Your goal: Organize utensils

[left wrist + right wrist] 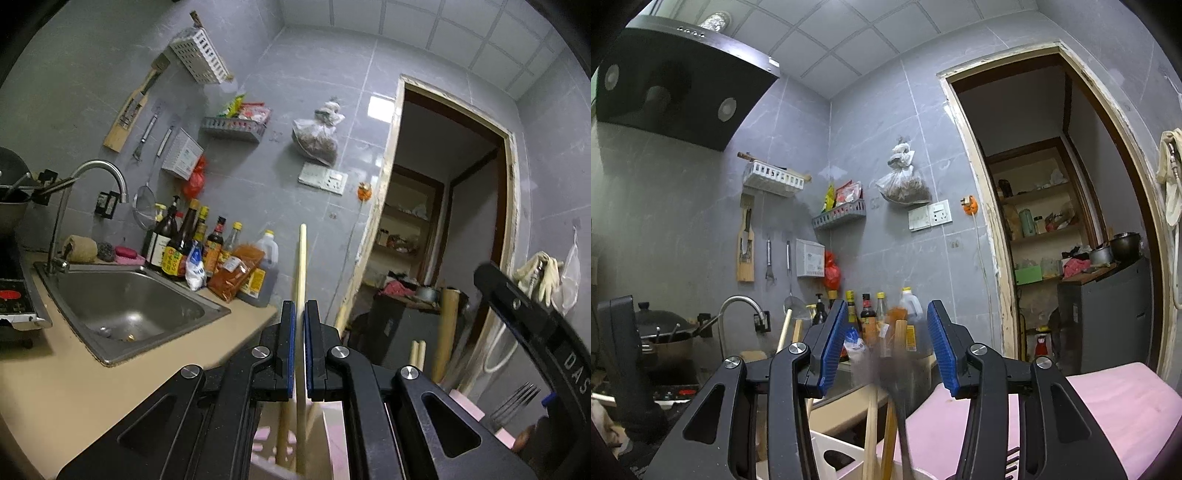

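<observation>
My left gripper (pixel 300 304) is shut on a pale wooden chopstick (pixel 302 266) that stands upright and pokes out above its fingertips. Below it, more chopsticks (pixel 284 435) stand in a pink and white utensil holder (pixel 338 443). A metal fork (pixel 515 404) stands at the holder's right side, beside one finger (pixel 517 306) of my right gripper. My right gripper (pixel 887 304) is open over the holder (pixel 1108 398). Wooden chopsticks (pixel 871 435) and a blurred dark utensil (pixel 886 369) rise between its blue pads (pixel 833 343) without touching them.
A steel sink (pixel 129 306) with a curved tap (pixel 99 173) sits in the beige counter (pixel 55 387) on the left. Several sauce bottles (pixel 192 247) crowd the corner behind it. A stove and wok (pixel 665 332) stand far left. A doorway (pixel 1052 221) lies on the right.
</observation>
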A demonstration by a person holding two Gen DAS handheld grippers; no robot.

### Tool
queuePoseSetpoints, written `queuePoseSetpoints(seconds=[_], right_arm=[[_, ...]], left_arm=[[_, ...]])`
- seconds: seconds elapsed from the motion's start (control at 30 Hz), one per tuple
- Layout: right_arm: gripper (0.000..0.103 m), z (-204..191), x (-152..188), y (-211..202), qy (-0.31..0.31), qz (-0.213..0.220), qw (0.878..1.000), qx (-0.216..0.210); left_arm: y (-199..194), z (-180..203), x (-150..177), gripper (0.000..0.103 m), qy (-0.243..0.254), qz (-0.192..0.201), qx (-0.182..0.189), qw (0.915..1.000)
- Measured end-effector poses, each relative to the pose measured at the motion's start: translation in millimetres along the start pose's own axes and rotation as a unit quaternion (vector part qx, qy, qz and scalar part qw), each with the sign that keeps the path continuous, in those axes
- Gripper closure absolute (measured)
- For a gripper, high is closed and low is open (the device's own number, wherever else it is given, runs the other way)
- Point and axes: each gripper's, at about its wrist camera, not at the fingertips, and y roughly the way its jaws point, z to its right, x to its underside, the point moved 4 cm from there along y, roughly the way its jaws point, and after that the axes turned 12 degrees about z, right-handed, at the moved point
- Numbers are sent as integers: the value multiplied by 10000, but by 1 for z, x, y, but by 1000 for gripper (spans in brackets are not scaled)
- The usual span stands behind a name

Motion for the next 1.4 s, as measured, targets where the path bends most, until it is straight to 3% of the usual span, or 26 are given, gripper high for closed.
queuePoseSetpoints(seconds=[0.13, 0.4, 0.7, 0.83, 0.93, 1.13, 1.3, 1.4], right_arm=[[57, -2, -1, 0, -25, 14, 10000, -27], [54, -3, -1, -2, -63, 68, 10000, -21], [49, 0, -4, -7, -102, 58, 9999, 104], [40, 5, -7, -11, -99, -3, 9997, 220], [34, 8, -9, -16, -125, -64, 9995, 300], [20, 17, -15, -35, -209, -201, 9983, 497], [10, 26, -22, -51, -263, -280, 9965, 740], [4, 32, -27, -62, -207, -289, 9956, 867]], left_arm=[[-1, 3, 2, 98, -5, -51, 85, 10000], [-6, -1, -1, 83, -140, -20, 118, 9998], [-11, -5, -5, 67, -93, -39, -71, 9999], [-18, -8, -7, 61, -54, -57, -154, 9999], [-25, -11, -12, 47, -134, -4, -170, 9998], [-31, -7, -19, 40, -174, -249, 70, 9995], [-42, 5, -21, 21, -6, -383, 295, 9988], [-50, 15, -20, 16, 161, -480, 457, 9977]])
